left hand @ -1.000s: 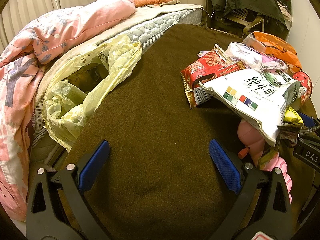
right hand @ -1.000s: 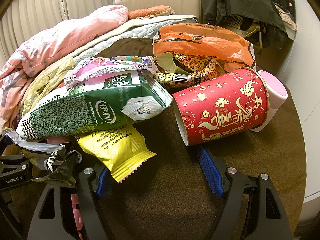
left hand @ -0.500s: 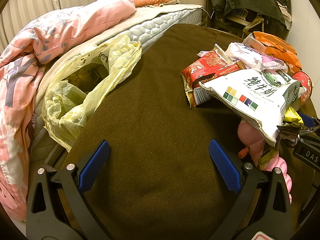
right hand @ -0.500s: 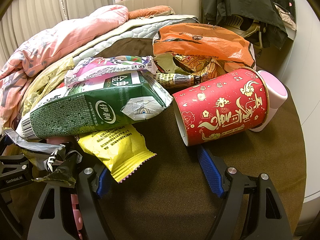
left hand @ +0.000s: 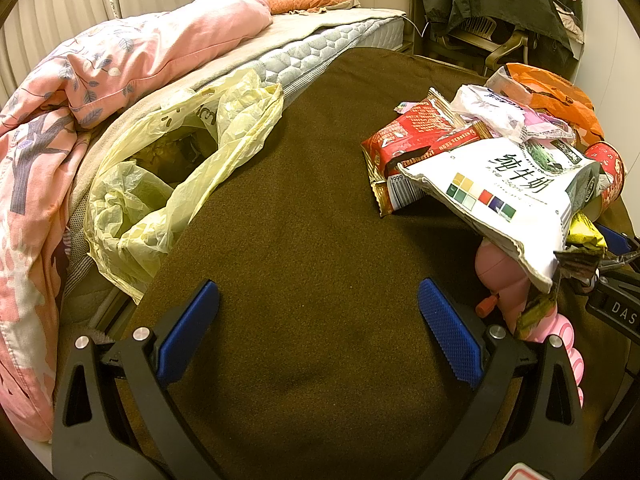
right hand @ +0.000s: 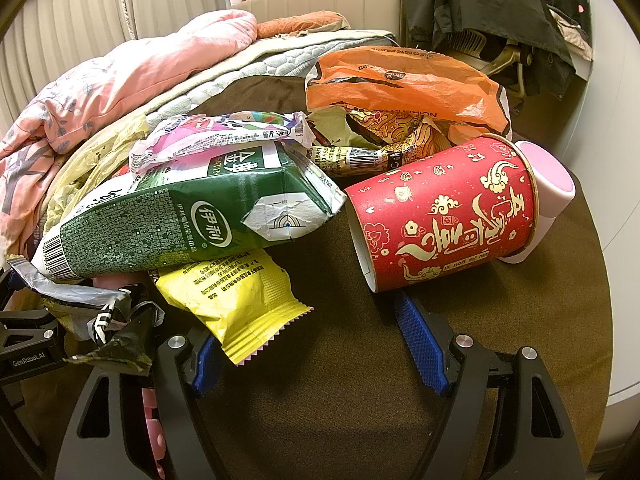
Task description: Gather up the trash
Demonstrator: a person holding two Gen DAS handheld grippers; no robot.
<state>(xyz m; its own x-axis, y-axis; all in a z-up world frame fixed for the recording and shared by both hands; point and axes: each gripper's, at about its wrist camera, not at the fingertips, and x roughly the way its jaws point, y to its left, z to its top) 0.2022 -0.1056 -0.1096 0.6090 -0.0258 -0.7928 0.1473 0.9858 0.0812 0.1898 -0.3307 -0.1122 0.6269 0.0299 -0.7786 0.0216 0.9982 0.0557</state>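
Both tongs stand wide and hold nothing. The left gripper (left hand: 318, 320) hovers over bare brown cloth (left hand: 312, 208); the right gripper (right hand: 308, 334) sits right at the foot of the trash heap, so it is plainly the nearer of the two.

The heap lies on the cloth ahead of the right gripper and off to the left gripper's right. Closest is a yellow packet (right hand: 236, 300), its serrated end lying across that gripper's left pad. Just above it a crushed green milk carton (right hand: 172, 220) runs its long axis left to right, slightly uphill toward the red cup (right hand: 440, 216). The cup lies on its side just beyond the right pad, base toward the carton, mouth against a pink tub (right hand: 548, 184). Behind them sit a white-and-purple wrapper (right hand: 216, 136) and an orange bag (right hand: 400, 84).

The yellow bag (left hand: 168, 168) gapes open at the cloth's left edge, beside the bed, nearer the left gripper. I judge that is where the trash goes, so anything picked must travel leftward across the cloth.

Readable print: the carton carries the 伊利 logo and 金典, and 纯牛奶 on its white face; the left gripper's body reads "GenRobot.AI"; the right's shows "DAS".
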